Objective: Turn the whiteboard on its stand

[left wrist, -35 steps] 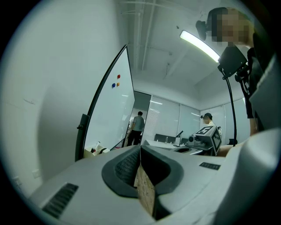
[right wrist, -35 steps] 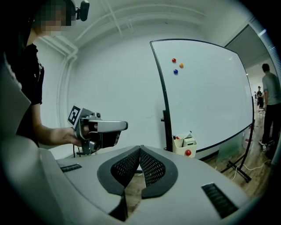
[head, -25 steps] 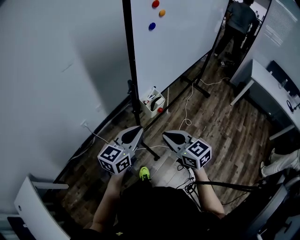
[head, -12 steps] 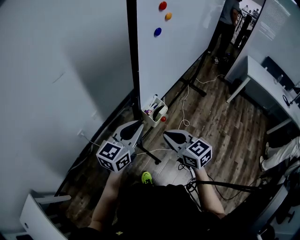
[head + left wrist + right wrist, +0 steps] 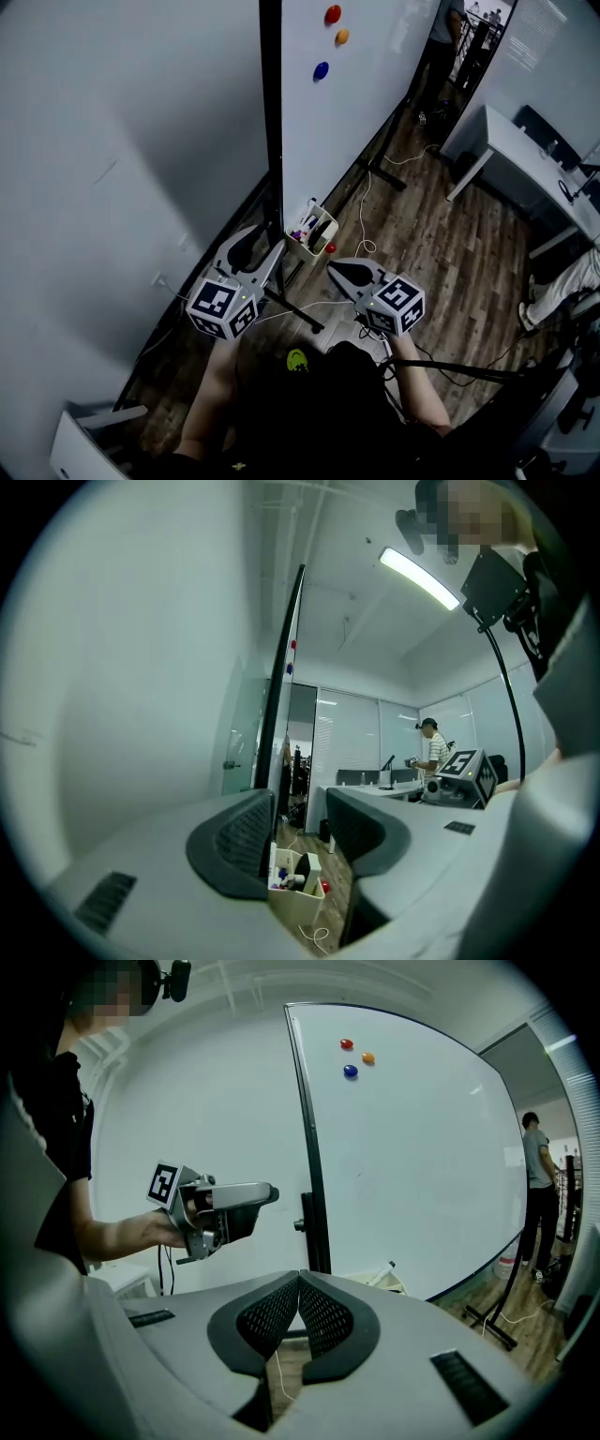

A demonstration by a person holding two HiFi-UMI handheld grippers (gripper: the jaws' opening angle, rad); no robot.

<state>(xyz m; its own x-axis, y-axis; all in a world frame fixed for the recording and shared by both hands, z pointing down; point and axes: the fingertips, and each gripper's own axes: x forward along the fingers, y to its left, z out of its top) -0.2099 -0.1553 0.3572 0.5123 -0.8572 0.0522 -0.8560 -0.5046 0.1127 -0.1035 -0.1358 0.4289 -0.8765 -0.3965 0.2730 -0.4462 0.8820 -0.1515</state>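
Left gripper [image 5: 255, 253]: jaws opening, nothing between the pads. It points at the black edge post [image 5: 272, 122] of the whiteboard [image 5: 356, 131], near but not touching. Right gripper [image 5: 339, 273]: clenched, empty, just right of the left one. Step, as judged: reaching for a hold, turn not yet begun. Next move calls for closing on the frame edge and swinging the panel. Board stands upright, far centre, its white face bare except for three magnets [image 5: 333, 14].
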